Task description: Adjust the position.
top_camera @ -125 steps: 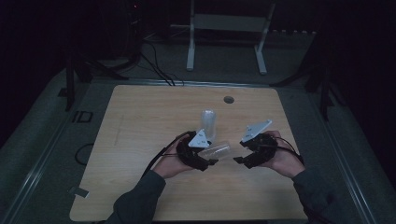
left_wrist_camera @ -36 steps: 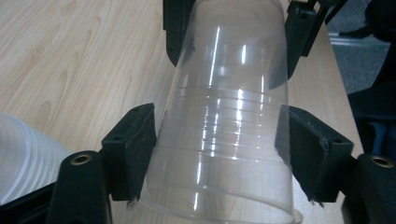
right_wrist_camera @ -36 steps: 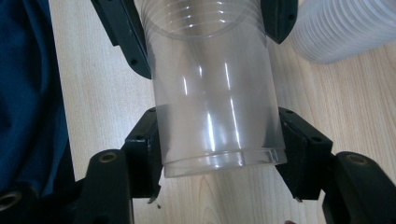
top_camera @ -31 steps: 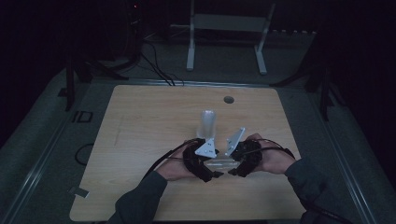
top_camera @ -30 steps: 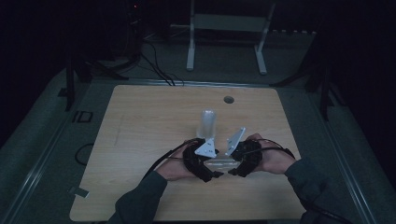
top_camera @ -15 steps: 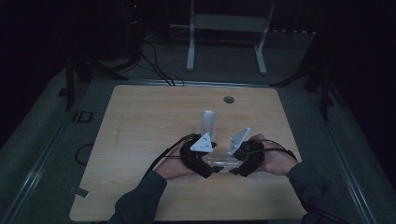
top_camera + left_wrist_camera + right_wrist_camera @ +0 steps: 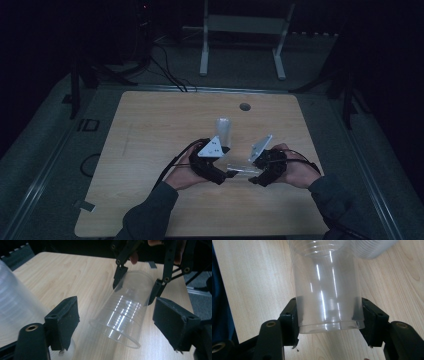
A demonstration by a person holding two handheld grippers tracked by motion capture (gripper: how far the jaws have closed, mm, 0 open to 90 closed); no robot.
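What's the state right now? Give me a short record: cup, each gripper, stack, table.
cup: clear plastic cup on its side, held between both hands
right gripper: shut on cup near its base
left gripper: open, jaws either side of the cup's rim, not touching
stack: upright cups behind the hands
table: light wood

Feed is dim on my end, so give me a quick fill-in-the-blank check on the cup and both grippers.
1. The clear plastic cup is gripped at its closed base by the ____ gripper.
2. The left gripper has its jaws ____ either side of the cup's rim end.
3. The cup stack stands on the ____ tabletop.

Missing words: right; open; wooden
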